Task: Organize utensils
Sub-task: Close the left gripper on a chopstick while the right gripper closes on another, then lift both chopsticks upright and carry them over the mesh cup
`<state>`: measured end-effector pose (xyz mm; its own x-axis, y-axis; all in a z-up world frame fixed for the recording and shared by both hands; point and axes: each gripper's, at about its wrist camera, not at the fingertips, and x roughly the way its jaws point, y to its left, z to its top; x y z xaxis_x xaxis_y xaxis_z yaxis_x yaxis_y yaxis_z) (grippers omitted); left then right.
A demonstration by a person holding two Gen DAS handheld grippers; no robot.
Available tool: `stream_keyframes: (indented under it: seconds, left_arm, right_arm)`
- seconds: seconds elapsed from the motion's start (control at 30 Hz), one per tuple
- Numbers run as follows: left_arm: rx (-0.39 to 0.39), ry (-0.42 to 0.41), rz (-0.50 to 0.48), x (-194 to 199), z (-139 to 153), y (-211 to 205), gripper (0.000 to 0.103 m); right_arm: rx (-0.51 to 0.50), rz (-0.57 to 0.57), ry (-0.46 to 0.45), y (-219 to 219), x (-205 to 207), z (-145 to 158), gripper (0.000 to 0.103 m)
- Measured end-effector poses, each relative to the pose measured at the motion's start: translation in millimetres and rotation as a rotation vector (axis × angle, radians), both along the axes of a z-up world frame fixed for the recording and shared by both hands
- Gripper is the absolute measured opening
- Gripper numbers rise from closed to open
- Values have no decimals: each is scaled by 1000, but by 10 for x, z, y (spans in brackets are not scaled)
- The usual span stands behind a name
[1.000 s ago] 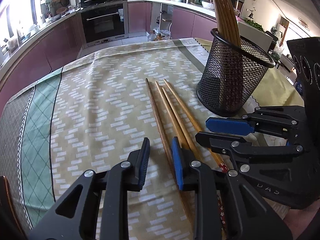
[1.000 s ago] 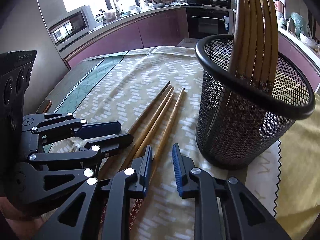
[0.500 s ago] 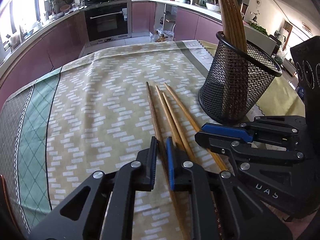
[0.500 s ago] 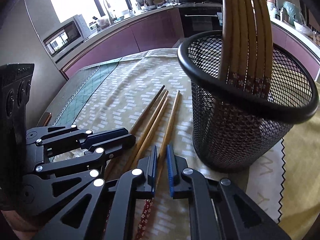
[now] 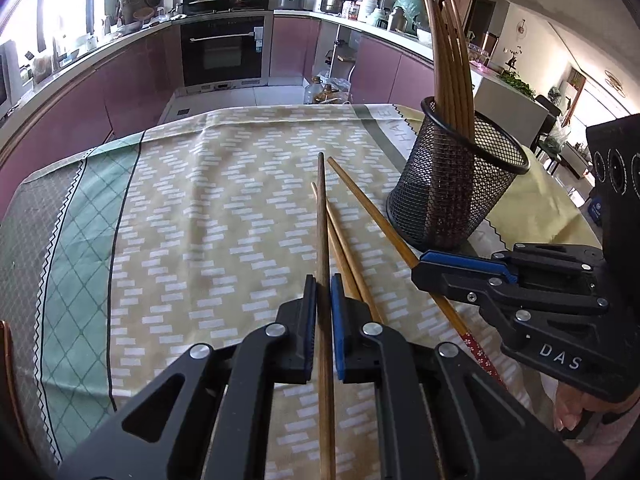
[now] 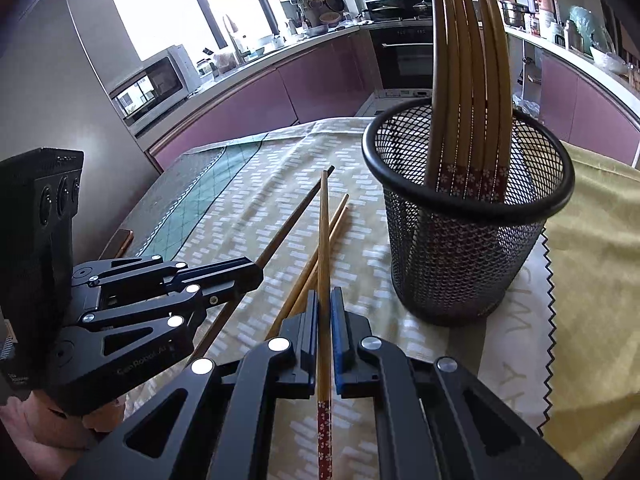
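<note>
Our left gripper [image 5: 323,292] is clamped on a dark chopstick [image 5: 321,216], our right gripper [image 6: 324,304] on a lighter chopstick [image 6: 324,240] (jaws just closed). Two chopsticks [image 5: 348,252] lie on the counter [image 5: 200,216] beside the mesh holder [image 6: 464,248].

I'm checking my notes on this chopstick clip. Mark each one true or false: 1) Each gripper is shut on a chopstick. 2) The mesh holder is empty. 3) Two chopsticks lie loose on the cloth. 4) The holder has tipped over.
1) True: the left gripper clamps a dark chopstick, the right gripper a lighter chopstick.
2) False: the mesh holder already has several chopsticks standing in it.
3) True: two loose chopsticks lie on the tablecloth.
4) False: it stands upright.
</note>
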<state>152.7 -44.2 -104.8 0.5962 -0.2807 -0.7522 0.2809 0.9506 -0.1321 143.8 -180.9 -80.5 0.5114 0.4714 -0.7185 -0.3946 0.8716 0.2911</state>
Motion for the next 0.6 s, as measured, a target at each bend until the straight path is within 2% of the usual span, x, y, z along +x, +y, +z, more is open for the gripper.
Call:
stream_keyframes:
  seconds: [0.6]
  left_arm:
    - [-140,-48,-33,-303,436,182,8]
  right_arm:
    - [78,35,-97,-186,-311,341,6]
